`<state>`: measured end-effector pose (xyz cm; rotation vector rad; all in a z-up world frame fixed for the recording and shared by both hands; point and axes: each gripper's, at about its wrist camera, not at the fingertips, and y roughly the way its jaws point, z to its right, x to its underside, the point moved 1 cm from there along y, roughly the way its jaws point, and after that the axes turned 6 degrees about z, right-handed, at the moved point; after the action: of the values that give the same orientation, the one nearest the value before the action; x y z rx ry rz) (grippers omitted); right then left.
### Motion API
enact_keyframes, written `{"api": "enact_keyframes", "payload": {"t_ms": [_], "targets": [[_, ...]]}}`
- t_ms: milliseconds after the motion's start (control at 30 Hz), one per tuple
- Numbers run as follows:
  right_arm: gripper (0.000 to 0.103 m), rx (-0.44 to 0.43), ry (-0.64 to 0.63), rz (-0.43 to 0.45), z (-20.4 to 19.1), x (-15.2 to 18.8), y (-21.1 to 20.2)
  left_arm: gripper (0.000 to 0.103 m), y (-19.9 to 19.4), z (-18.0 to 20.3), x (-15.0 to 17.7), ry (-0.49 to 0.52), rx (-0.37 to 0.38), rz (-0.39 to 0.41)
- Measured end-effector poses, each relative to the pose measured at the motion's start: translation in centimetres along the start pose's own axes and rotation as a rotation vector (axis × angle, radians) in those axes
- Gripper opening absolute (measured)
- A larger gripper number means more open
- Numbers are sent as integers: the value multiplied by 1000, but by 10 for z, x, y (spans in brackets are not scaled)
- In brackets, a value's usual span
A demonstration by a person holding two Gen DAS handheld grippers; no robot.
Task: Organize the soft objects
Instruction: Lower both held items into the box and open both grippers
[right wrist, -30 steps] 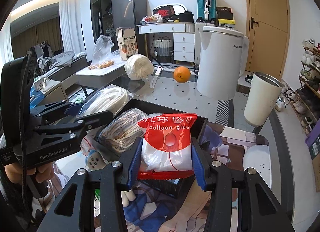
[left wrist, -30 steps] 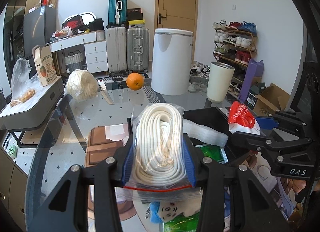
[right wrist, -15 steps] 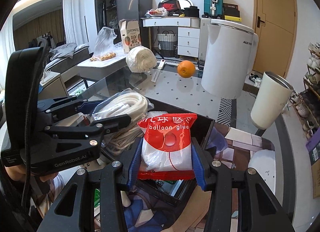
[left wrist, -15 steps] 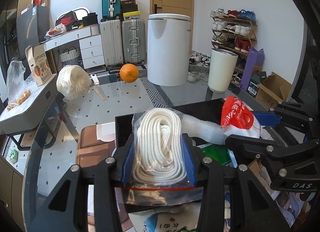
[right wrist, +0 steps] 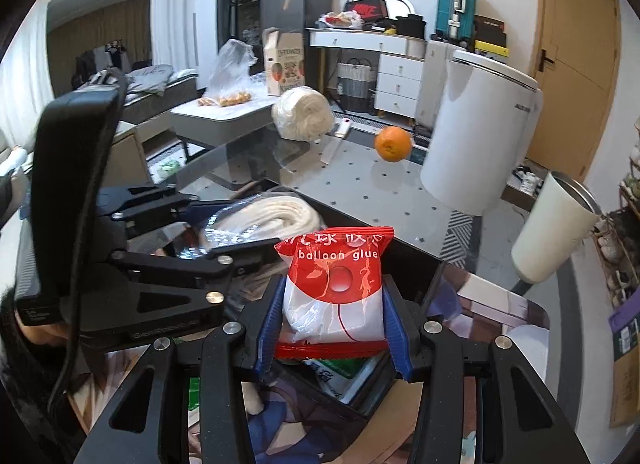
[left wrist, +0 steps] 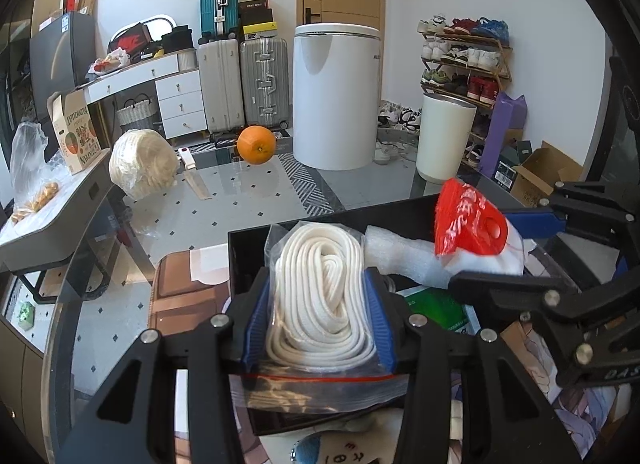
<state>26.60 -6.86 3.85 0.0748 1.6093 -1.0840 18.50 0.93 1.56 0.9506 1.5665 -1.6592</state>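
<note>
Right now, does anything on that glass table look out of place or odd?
Yes: an orange and a knife sit loose on the glass table beside a bagged rope bundle, neither being soft. Otherwise nothing is spilled; each gripper holds a soft pack over the black bin.

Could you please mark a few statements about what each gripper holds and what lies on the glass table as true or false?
1. The left gripper is clamped on a bag of white rope. True.
2. The right gripper is empty. False: it grips the red and white balloon glue packet.
3. An orange sits on the glass table. True.
4. The black bin lies on the floor. False: it sits on the table under both grippers.
</note>
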Motion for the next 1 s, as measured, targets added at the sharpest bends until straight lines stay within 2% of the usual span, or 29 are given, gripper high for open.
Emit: {"api": "enact_keyframes", "payload": {"t_ms": [167,300,333,367,500,533,633,833,1000], "targets": [[46,-31,-21,-21,-2,-1,9,52,-4,-2,-1,-11,-8,1],[47,-18,-45,-31,-2,-4,15,55,-9,-2,-2,-6,-16,7],[48,-24,-48,-36,-3,-4,16,59,-11,-3,-2,-7,-17,11],[50,-28,-51,-40,-5,-4,16,67,-13,-3,-2,-6,-15,13],[68,-15,-59,-14,-3,-4,6,71,-23,-6,-3,-13,-27,37],[69,-12,-59,-7,-1,-4,3,74,-25,-8,-2,-19,-23,39],[71,11,-48,4,4,-1,-4,78,-31,-10,0,-22,-37,54],[71,71,-29,-29,11,4,6,80,-32,-20,5,-48,-48,45],[73,77,-3,-21,13,7,5,85,-28,-25,12,-57,-46,32]]}}
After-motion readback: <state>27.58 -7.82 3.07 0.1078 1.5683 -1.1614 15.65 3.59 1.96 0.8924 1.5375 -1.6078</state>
